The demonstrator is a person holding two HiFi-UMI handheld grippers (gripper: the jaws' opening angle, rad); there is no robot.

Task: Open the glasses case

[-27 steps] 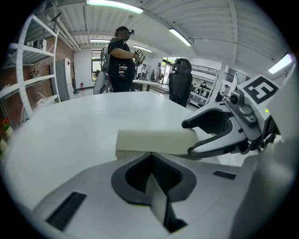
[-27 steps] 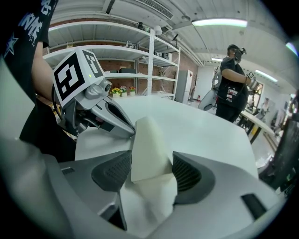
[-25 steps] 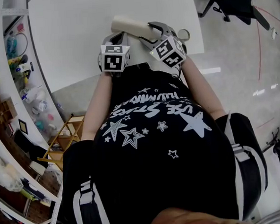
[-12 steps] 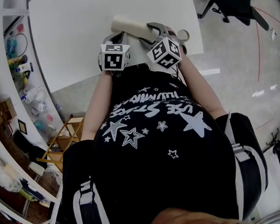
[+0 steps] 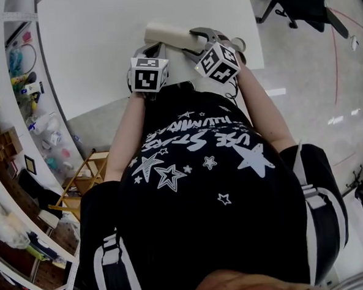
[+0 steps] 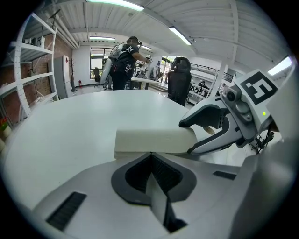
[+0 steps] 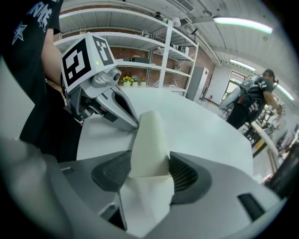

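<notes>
A cream, rounded, oblong glasses case (image 5: 170, 33) lies closed on its side on the round-edged white table (image 5: 95, 36), near the edge closest to the person. The right gripper (image 7: 149, 161) has its 2 ribbed dark pads (image 7: 187, 173) clamped on one end of the case, one pad on each long face. The left gripper (image 6: 150, 158) sits at the case's long side with its 2 jaws pressed together and nothing between them. Their tips are right against the case's near edge, though actual contact cannot be judged.

Each gripper carries a cube with black-and-white square markers (image 5: 148, 74); in the head view the 2 cubes sit close together just above the person's chest. The person's black T-shirt (image 5: 201, 171) is printed with white stars and lettering, of which "STARS" can be read. In the left gripper view another person in dark clothes (image 6: 124, 56) stands well beyond the table. The right gripper view shows white shelving (image 7: 154, 46) against a brick wall.
</notes>
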